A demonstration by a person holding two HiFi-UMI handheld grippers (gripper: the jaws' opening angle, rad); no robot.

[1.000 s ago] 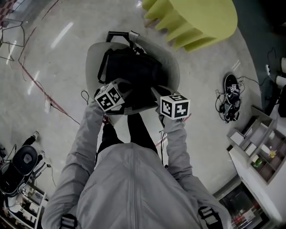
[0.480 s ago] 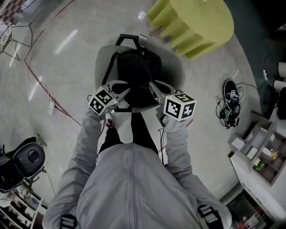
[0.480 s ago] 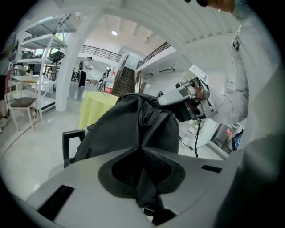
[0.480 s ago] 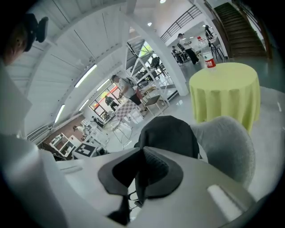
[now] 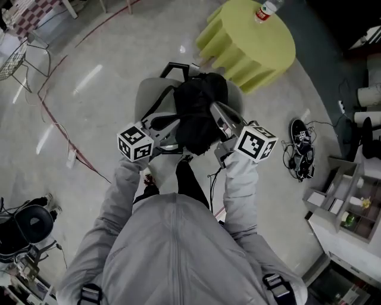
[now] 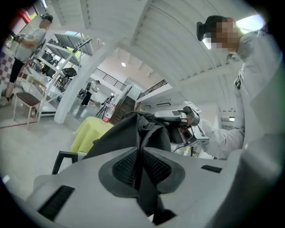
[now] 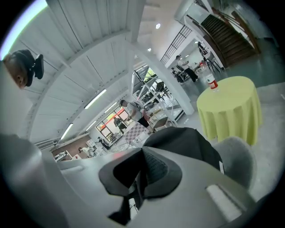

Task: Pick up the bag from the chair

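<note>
**Both grippers on bag (image 5: 199,113), over chair (image 5: 149,94)**

Left gripper (image 6: 141,156): I read the jaws as pinched tight on a fold of black bag fabric. The bag hangs between my two grippers, above the grey chair; I can't tell if it touches the seat. Right gripper (image 7: 140,171): jaws clamped on dark bag material too. Further right is a yellow table (image 5: 259,44) with a bottle (image 5: 266,9) on it.

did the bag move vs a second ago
Yes. Judged against the chair, the bag has pulled up and bunched toward the person, uncovering more of the seat; the left claw and right claw are both shut on it.
</note>
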